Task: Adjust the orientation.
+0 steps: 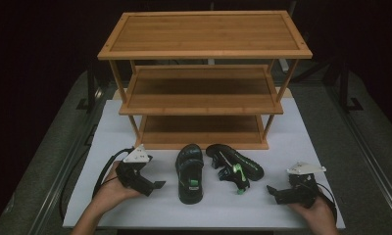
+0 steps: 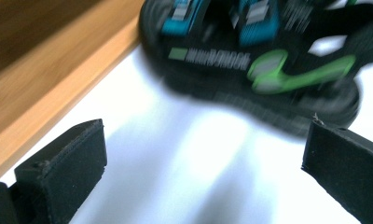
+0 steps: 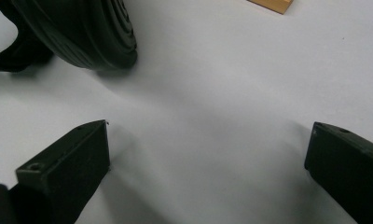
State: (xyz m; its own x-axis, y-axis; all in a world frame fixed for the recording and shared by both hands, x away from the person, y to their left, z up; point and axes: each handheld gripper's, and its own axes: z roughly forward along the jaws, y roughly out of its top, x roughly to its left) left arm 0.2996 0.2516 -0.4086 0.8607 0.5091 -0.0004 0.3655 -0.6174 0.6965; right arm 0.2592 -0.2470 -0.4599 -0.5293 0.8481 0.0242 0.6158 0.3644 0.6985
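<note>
Two black sandals with green trim lie on the white mat (image 1: pixel 110 132) in front of a wooden shoe rack (image 1: pixel 204 78). One sandal (image 1: pixel 190 172) sits upright; the other sandal (image 1: pixel 234 166) lies tipped on its side to the right of it. My left gripper (image 1: pixel 157 185) rests left of the upright sandal, open and empty. In the left gripper view that sandal (image 2: pixel 259 60) lies blurred beyond my left gripper (image 2: pixel 203 163). My right gripper (image 1: pixel 272 192) stands open and empty, right of the tipped sandal, whose ribbed sole (image 3: pixel 82 32) shows ahead of my right gripper (image 3: pixel 208 163).
The rack has three bare shelves; its lowest board (image 2: pixel 44 88) runs along the left of the left gripper view, and a corner of the rack (image 3: pixel 273 4) shows in the right gripper view. Grey floor and dark stands (image 1: pixel 348 93) flank the mat.
</note>
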